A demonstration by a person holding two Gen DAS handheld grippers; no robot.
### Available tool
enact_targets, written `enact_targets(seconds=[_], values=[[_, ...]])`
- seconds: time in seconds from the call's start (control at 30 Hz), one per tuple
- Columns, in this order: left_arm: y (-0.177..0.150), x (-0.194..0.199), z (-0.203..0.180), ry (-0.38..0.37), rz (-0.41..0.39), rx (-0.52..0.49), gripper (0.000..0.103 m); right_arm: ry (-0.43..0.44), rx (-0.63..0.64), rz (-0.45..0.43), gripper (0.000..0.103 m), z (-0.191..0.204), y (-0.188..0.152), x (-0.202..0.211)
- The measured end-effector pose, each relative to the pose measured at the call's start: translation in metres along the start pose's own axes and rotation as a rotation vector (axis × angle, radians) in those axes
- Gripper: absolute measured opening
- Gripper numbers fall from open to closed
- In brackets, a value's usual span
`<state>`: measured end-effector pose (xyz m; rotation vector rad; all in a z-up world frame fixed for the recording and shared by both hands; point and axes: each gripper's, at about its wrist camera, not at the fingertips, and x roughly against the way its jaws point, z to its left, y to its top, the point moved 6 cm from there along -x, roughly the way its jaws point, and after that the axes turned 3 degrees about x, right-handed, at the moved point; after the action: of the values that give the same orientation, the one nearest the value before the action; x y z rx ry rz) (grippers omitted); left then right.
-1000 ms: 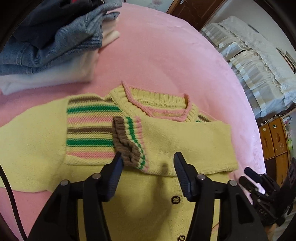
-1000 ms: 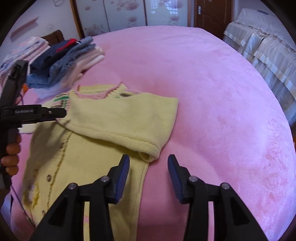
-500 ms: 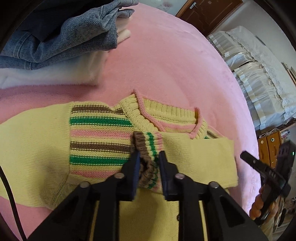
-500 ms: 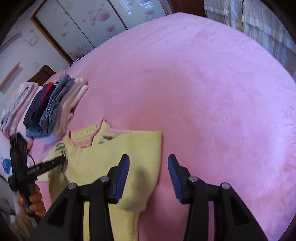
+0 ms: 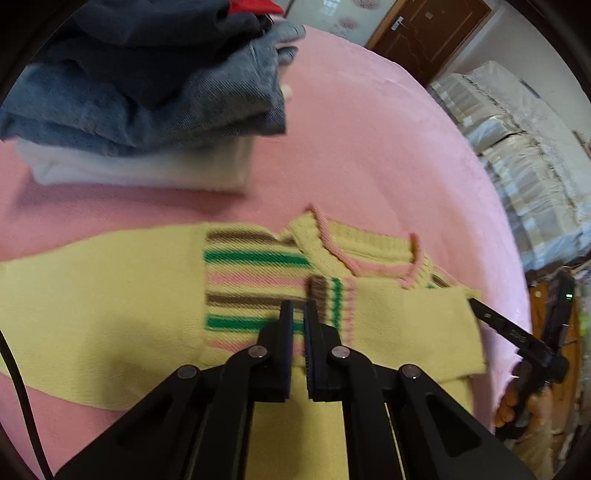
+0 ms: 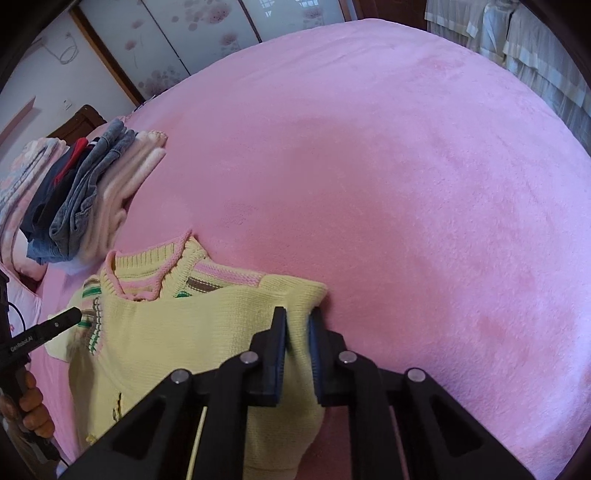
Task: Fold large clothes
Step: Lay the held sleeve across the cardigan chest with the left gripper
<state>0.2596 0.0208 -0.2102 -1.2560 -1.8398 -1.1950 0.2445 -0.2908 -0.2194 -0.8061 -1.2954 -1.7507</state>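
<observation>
Item: yellow knit cardigan (image 5: 92, 295), lying flat on the pink bed (image 6: 388, 184), buttoned front up, collar (image 5: 369, 251) trimmed pink and pointing toward the far side. Striped yoke in brown, green and pink at the shoulder.

Right sleeve: folded across the chest, its striped cuff (image 5: 332, 299) near the collar.

My left claw (image 5: 297, 314): closed tight over the knit just beside that cuff; whether fabric is pinched between the pads I cannot tell, blur hides it.

My right claw (image 6: 297, 321): clamped on the yellow fold at the cardigan's right shoulder edge, knit bunched between the pads.

Surroundings: stack of folded clothes (image 5: 147, 92) beyond the cardigan on the left: denim, dark blue with a red piece, white and pale pink layers. It sits near the outstretched left sleeve (image 5: 55, 314), apart from it. Brown door (image 5: 424, 33) and covered furniture (image 5: 517, 147) past the bed's edge. Flowered sliding panels (image 6: 184, 40) behind the bed.

Obstructions: none lie on the cardigan besides my two claws.
</observation>
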Motion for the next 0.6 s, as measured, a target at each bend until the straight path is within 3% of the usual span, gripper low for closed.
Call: enact_targets(seconds=[0.07,0.17,0.37,0.5,0.57,0.6], values=[[-0.003,-0.005,-0.001,-0.069,0.046,0.033,0.009,0.001,-0.002,-0.001,0.012,-0.003,0.000,0.001],[-0.005,-0.011,0.001,-0.111,0.075,0.068,0.022,0.001,-0.004,0.000,0.012,-0.006,-0.001,0.002],[-0.010,-0.029,0.005,-0.176,0.120,0.114,0.025,-0.014,0.013,0.001,0.012,-0.006,-0.003,0.001],[-0.014,-0.045,-0.006,-0.164,0.136,0.082,0.037,-0.017,0.011,0.002,0.012,-0.006,-0.004,-0.002],[-0.015,-0.047,-0.010,-0.151,0.134,0.069,0.038,-0.015,0.006,0.002,0.012,-0.006,-0.005,-0.003],[-0.015,-0.047,-0.013,-0.133,0.125,0.060,0.029,-0.015,0.005,0.003,0.012,-0.006,-0.005,-0.003]])
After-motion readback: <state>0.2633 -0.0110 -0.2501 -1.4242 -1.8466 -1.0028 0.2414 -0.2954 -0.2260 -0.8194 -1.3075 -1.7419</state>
